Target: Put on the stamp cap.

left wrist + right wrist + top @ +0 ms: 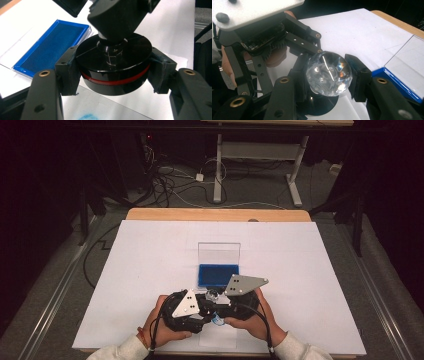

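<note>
A round stamp has a black base [113,67] with a red ring and a clear faceted knob [328,73] on top. My left gripper [113,73] is shut on the base, one pad [67,72] pressing each side. My right gripper [328,76] is shut on the knob from above. In the high view both grippers [200,307] [216,296] meet over the near middle of the table, held in two hands. Just beyond them lies an open blue ink pad [218,275] with its clear lid [219,253] standing upright. Under the stamp a slip of paper carries a blue smear [87,116].
A large white sheet [150,265] covers most of the wooden table [215,214]. Past the far edge stand a desk frame [260,165] and loose cables [165,180] on the floor. White sheet lies bare to the left and right of the hands.
</note>
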Action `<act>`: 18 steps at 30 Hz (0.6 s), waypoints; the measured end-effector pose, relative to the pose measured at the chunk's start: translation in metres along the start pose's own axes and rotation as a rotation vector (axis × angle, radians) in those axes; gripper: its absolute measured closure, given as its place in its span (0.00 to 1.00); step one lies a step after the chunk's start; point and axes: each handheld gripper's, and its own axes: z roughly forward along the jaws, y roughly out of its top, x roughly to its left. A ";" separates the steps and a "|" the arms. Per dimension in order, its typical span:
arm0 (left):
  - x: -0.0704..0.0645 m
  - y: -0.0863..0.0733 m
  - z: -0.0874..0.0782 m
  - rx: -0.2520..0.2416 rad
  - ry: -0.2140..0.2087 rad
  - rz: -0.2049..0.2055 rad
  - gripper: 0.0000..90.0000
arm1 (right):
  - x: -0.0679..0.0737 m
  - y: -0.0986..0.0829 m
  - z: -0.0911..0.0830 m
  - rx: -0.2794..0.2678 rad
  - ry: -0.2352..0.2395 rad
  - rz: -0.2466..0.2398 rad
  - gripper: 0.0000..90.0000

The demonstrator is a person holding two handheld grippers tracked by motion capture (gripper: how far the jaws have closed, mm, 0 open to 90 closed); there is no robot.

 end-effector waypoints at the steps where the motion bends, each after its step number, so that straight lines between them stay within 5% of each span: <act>1: 0.000 0.000 -0.001 -0.008 -0.004 -0.004 0.39 | -0.001 0.000 -0.001 -0.003 0.002 0.005 0.64; 18: 0.004 -0.002 -0.001 -0.031 0.024 -0.039 0.30 | -0.001 0.002 -0.008 -0.018 -0.011 -0.006 0.64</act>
